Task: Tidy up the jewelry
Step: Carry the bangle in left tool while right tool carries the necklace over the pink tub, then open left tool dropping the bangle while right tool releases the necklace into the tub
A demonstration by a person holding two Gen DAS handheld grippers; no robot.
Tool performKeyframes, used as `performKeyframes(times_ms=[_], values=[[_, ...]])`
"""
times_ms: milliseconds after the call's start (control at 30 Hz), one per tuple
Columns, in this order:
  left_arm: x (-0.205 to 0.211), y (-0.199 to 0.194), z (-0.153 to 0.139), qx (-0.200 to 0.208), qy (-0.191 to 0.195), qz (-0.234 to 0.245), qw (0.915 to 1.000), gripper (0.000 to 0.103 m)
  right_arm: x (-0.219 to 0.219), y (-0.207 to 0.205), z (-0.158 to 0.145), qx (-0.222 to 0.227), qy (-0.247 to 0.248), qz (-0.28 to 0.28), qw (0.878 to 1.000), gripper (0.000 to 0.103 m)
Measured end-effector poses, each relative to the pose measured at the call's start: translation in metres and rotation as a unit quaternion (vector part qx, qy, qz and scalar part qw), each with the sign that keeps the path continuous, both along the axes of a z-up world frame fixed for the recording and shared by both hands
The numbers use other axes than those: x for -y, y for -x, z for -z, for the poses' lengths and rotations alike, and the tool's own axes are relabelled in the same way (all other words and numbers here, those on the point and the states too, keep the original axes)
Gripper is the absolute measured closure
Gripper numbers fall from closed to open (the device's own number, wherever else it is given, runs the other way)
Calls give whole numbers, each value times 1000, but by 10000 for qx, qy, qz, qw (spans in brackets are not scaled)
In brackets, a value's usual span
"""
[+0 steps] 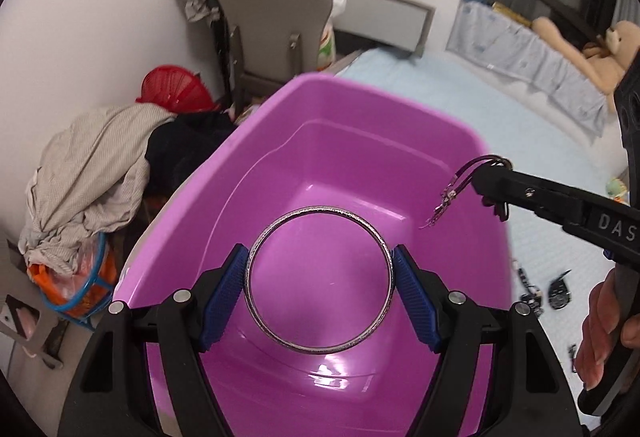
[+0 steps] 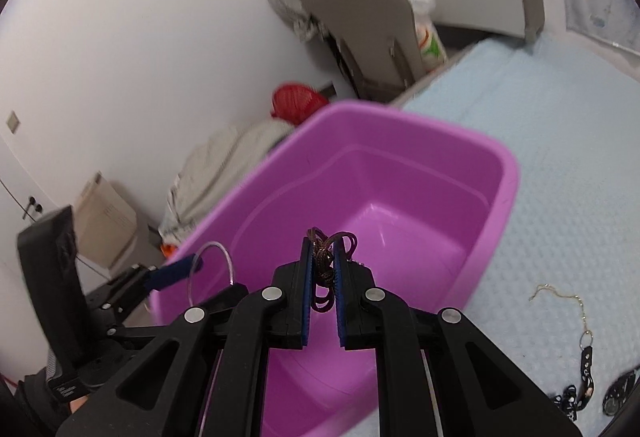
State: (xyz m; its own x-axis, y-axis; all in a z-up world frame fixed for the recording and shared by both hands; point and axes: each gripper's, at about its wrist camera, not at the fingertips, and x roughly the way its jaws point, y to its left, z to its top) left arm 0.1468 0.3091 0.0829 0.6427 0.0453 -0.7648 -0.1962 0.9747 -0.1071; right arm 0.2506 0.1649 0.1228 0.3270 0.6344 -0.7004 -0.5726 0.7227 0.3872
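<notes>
Tub (image 1: 304, 173) on bed (image 1: 500, 109); chair (image 1: 272, 17) behind; loose chain (image 2: 560, 301) right of tub.

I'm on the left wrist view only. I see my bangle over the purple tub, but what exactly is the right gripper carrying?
Observer: The right gripper is shut on a bunched brown cord necklace, pinched between its blue pads, above the purple tub.
Operator: Anything in the tub already?
Observer: No. The right wrist view shows the tub's whole floor bare.
Operator: What jewelry is left on the bed?
Observer: A thin gold chain lies right of the tub, with a dark strap below it. From that side, the silver bangle in the left gripper is over the tub's near left rim.
</notes>
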Motion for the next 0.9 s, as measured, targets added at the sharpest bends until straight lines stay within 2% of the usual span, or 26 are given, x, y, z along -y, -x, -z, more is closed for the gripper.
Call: performKeyframes(times_ms=[233, 400, 433, 500, 533, 667, 900], values=[[-10, -16, 28, -650, -119, -47, 9978, 32, -31, -17, 32, -326, 605, -14, 9976, 93], [-11, -16, 28, -776, -277, -96, 9965, 31, -35, -25, 48, -398, 965, 52, 9945, 91], [-10, -15, 29, -836, -283, -101, 9960, 31, -34, -26, 50, -395, 1018, 71, 9940, 81], [-11, -14, 31, -920, -330, -139, 9951, 21, -32, -26, 50, -367, 1142, 133, 9927, 63], [-11, -12, 31, -918, -348, -135, 9951, 21, -31, -26, 50, -318, 1170, 166, 9925, 61], [-11, -7, 31, -944, -406, -177, 9945, 16, -29, -27, 51, -296, 1236, 221, 9916, 61], [-14, -4, 32, -959, -384, -274, 9943, 16, -22, -26, 50, -297, 1216, 282, 9917, 61]])
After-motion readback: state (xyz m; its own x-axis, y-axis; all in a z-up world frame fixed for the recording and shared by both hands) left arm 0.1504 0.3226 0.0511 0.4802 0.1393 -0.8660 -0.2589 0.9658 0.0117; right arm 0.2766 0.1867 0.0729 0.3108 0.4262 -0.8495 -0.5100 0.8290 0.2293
